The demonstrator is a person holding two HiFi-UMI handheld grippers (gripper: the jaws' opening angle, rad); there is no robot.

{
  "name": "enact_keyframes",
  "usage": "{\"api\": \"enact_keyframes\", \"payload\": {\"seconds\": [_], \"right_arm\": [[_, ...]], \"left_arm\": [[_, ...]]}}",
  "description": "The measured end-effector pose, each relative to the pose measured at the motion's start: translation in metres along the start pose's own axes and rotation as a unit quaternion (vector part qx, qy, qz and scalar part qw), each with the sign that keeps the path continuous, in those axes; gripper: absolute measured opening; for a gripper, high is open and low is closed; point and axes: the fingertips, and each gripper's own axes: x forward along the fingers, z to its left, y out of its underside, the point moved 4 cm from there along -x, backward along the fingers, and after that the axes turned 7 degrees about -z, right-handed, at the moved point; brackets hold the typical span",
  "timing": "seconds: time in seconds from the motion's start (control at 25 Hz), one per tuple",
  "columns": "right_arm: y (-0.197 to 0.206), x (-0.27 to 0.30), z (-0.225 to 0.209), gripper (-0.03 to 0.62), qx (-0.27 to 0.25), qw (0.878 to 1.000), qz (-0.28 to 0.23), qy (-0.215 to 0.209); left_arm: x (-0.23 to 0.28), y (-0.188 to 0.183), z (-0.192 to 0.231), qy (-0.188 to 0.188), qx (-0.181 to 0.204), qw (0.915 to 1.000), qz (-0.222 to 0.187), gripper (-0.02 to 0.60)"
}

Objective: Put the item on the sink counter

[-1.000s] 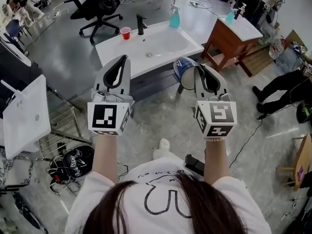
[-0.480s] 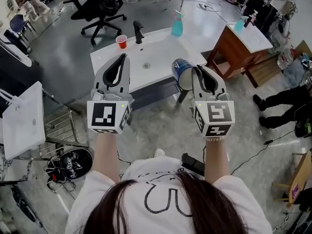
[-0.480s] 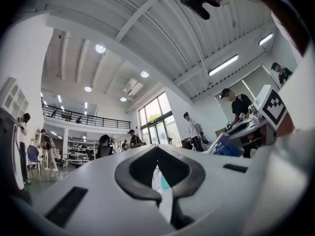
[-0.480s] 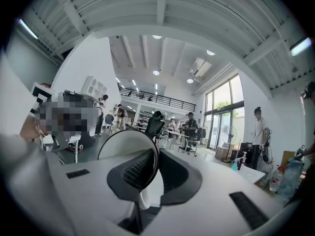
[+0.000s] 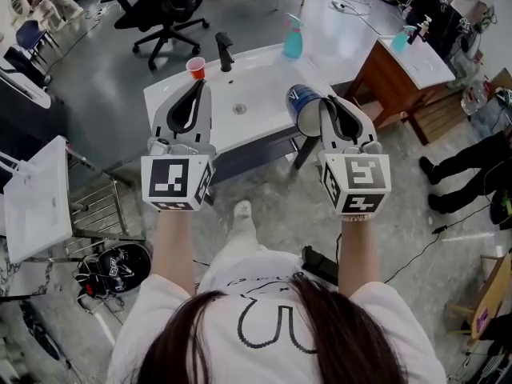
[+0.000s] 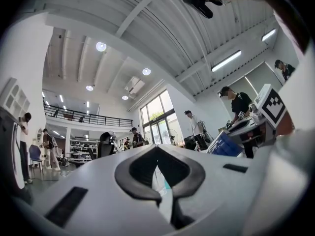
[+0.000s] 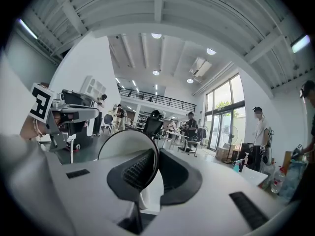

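One round blue cup [image 5: 302, 102], rim clamped in right gripper [image 5: 326, 109] jaws | left gripper [image 5: 194, 94] jaws together

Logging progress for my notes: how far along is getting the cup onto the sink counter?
Done: the right tongs are shut on the rim of the blue cup. In hand: the cup hangs in the air by the sink counter, not resting on it. Left: lower it onto the counter and release. The left tongs are shut and empty.
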Motion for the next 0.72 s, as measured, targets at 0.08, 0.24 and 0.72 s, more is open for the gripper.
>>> {"api": "enact_keyframes", "payload": {"seconds": [0.08, 0.24, 0.72], "right_arm": [[0.003, 0.010, -0.004, 0.057, -0.001, 1.000, 0.003, 0.001], [0.010, 0.036, -0.012, 0.057, -0.001, 1.000, 0.008, 0.003], [0.027, 0.149, -0.050, 0.057, 0.003, 1.000, 0.010, 0.014]], "left_arm": [[0.009, 0.006, 0.003, 0.002, 0.003, 1.0000, 0.004, 0.009], [0.031, 0.021, 0.013, 0.003, 0.002, 1.0000, 0.007, 0.009], [0.128, 0.073, 0.076, -0.010, -0.008, 0.9999, 0.003, 0.009]]}}
